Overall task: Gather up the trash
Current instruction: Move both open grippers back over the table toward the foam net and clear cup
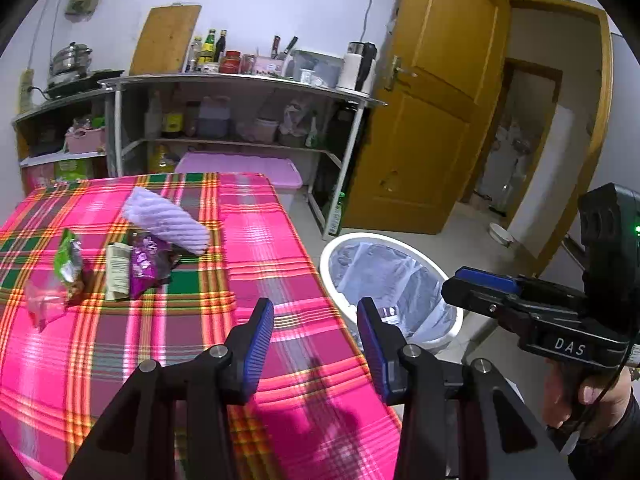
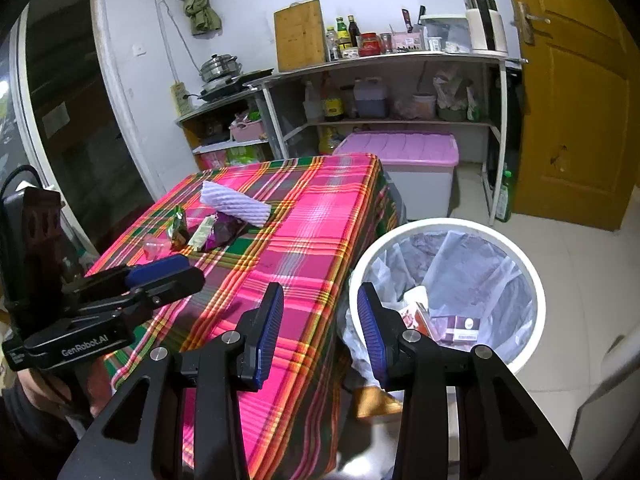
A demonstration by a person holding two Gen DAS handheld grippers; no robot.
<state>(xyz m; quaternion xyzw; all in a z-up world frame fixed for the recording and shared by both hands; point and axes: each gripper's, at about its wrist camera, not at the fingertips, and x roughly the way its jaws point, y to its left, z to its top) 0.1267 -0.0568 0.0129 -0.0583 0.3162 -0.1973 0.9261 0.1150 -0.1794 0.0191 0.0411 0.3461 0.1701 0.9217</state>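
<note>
Trash lies on the pink plaid tablecloth (image 1: 260, 248): a white foam net sleeve (image 1: 166, 220), a purple wrapper (image 1: 146, 262), a beige packet (image 1: 117, 272), a green wrapper (image 1: 68, 258) and a pink wrapper (image 1: 44, 300). My left gripper (image 1: 316, 316) is open and empty over the table's right edge. My right gripper (image 2: 320, 304) is open and empty between the table and the white bin (image 2: 532, 280), which holds a plastic liner and some cartons (image 2: 460, 326). The bin also shows in the left wrist view (image 1: 340, 248), with the right gripper (image 1: 480, 284) above it.
A metal shelf unit (image 1: 240, 80) with bottles and jars stands behind the table. A pink-lidded storage box (image 2: 400, 148) sits on the floor. A wooden door (image 1: 428, 100) stands open on the right. Tiled floor surrounds the bin.
</note>
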